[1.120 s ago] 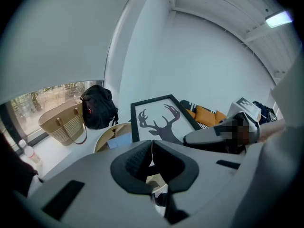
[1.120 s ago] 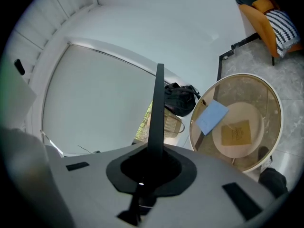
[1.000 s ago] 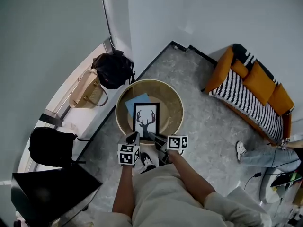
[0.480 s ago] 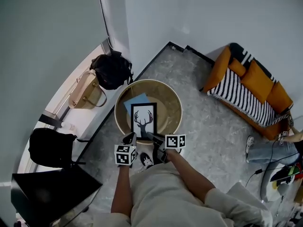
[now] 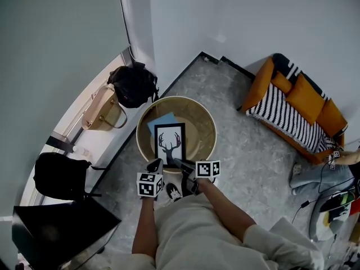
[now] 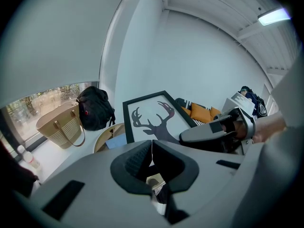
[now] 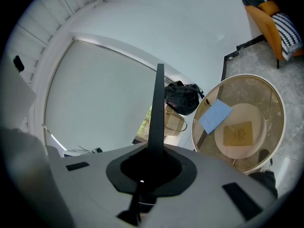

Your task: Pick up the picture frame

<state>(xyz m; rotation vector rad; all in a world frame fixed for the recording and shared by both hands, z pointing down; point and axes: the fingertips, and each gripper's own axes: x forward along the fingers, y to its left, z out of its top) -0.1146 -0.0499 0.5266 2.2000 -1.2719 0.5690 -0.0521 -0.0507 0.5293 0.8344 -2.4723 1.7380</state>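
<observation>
The picture frame, black-edged with a dark deer print, is held tilted up over the near side of a round glass table. My right gripper is shut on its lower right edge. In the right gripper view the frame stands edge-on as a thin black strip rising from the right gripper. My left gripper sits by the frame's lower left corner. In the left gripper view the left gripper has its pads together with only a slit between them. Beyond them is the frame's face and the right gripper.
A blue sheet lies on the gold-rimmed table. A black bag and a tan handbag rest on the window ledge at left, with a black chair below them. An orange striped sofa stands at right.
Both grippers and the frame keep their places. A person's legs at the right edge have shifted further out of view.
</observation>
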